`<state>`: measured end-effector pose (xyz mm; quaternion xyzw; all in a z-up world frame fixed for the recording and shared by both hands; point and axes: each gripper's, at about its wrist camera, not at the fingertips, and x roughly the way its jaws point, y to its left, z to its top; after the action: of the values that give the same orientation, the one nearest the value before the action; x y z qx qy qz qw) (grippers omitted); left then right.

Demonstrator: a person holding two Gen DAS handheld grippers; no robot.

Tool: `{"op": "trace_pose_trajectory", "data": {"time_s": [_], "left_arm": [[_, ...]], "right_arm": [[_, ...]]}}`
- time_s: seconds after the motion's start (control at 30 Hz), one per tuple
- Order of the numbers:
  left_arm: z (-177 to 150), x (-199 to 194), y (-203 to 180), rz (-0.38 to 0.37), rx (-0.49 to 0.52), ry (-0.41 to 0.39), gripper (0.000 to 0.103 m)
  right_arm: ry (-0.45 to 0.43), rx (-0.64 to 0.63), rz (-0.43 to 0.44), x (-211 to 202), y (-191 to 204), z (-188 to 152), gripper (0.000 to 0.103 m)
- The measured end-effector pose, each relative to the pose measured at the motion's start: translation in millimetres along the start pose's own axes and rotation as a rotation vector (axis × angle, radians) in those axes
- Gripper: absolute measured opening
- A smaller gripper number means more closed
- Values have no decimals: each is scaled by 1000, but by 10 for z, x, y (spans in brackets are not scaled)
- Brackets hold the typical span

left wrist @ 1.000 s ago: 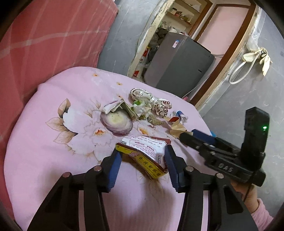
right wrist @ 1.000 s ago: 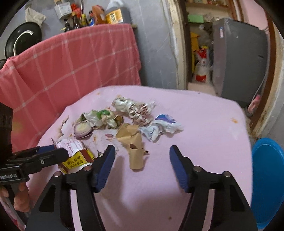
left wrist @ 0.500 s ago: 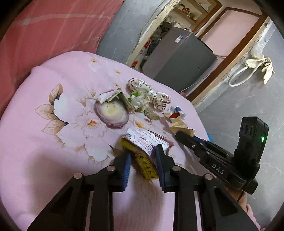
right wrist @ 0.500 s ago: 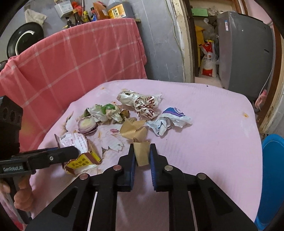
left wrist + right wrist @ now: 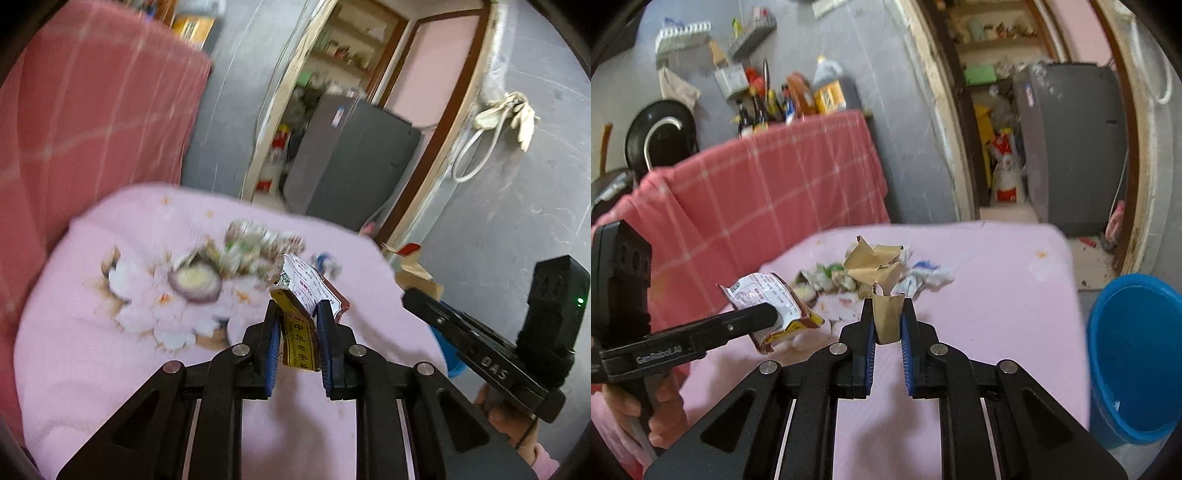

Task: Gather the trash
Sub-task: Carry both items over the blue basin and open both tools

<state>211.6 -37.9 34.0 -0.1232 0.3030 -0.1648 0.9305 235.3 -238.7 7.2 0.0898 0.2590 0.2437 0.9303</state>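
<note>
blue bin shows only beside right gripper, clamping brown paper.

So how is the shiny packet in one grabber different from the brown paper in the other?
The printed yellow-and-red foil packet has writing; the crumpled brown paper is plain. The left gripper holds the packet; the right gripper holds the paper. Both are pinched and lifted off the pink cloth.

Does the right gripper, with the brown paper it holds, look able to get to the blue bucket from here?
Probably yes: right gripper holds the brown paper above the table, and the open blue bucket stands just beside the table with nothing between.
</note>
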Motion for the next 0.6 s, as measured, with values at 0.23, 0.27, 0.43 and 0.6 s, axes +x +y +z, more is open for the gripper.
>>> {"op": "trace_pose_trajectory", "data": {"time_s": [0.23,0.27,0.43,0.6], "left_arm": [[101,-119,-518,-6,117,-191,16],[106,-103,-608,-13,134,-213,16],[140,11,-1044,-52,212,-302,16],[134,256,-1452,-110,257,-319,16]], "right_arm": [[-178,6,-53,-627,-114,179,11],[-193,9,-62,-695,-139,198,11],[-272,14,-144,-1073,-349,252,11],[-340,10,-258,-1424,-599,272,11]]}}
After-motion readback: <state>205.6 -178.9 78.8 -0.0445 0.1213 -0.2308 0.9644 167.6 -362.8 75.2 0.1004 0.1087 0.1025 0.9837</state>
